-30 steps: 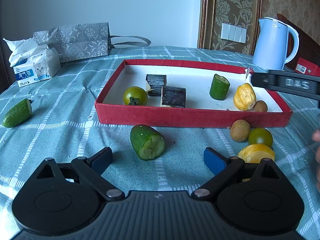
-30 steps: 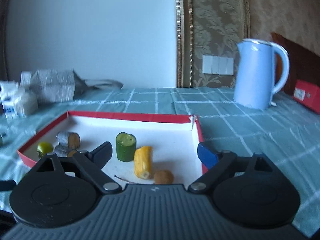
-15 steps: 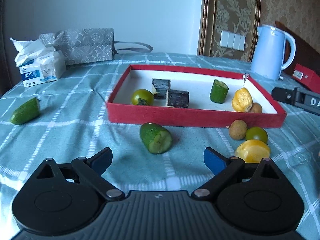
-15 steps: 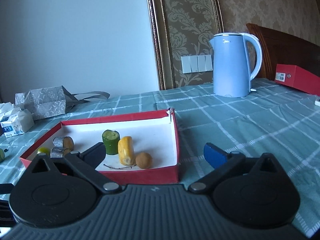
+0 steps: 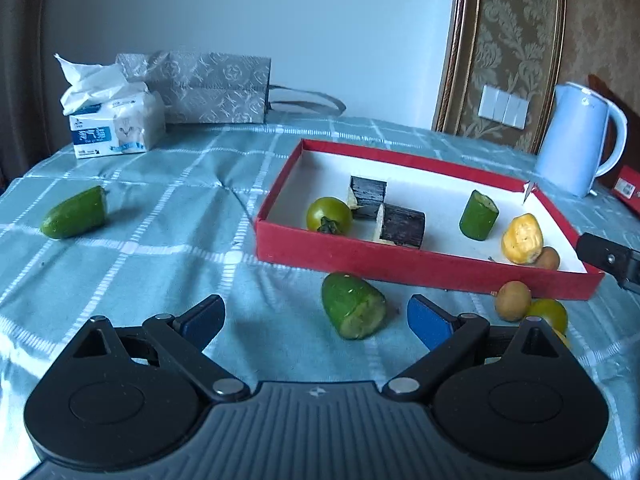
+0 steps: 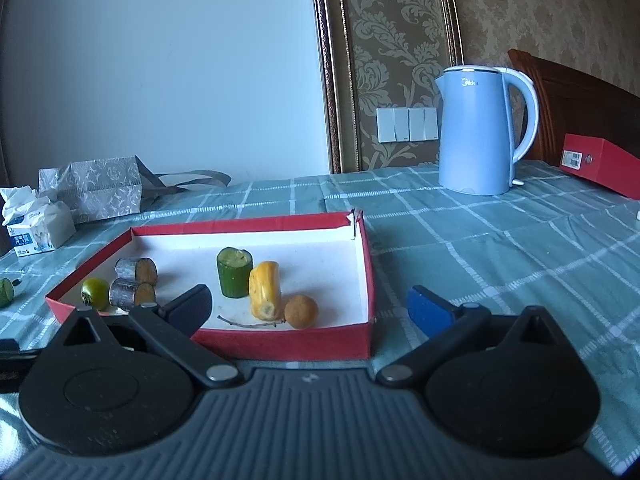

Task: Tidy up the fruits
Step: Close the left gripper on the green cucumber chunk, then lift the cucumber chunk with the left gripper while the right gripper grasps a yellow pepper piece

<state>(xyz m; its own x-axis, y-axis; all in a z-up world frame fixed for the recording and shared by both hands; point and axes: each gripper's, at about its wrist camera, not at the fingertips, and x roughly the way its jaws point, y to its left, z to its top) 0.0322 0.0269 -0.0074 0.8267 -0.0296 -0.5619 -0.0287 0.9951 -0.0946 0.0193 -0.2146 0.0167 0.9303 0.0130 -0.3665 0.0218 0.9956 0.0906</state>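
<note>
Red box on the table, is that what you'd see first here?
Yes, the red box in the middle of the checked tablecloth grabs the eye, with a green tomato and cucumber piece inside. A cut cucumber chunk lies just outside its front wall. A tall blue kettle stands behind, near the wall.

Left gripper (image 5: 316, 316) jaws spread wide, nothing between the pads, angled down at the counter. Right gripper (image 6: 308, 306) also fully spread, empty, tilted slightly down, low over the counter.
</note>
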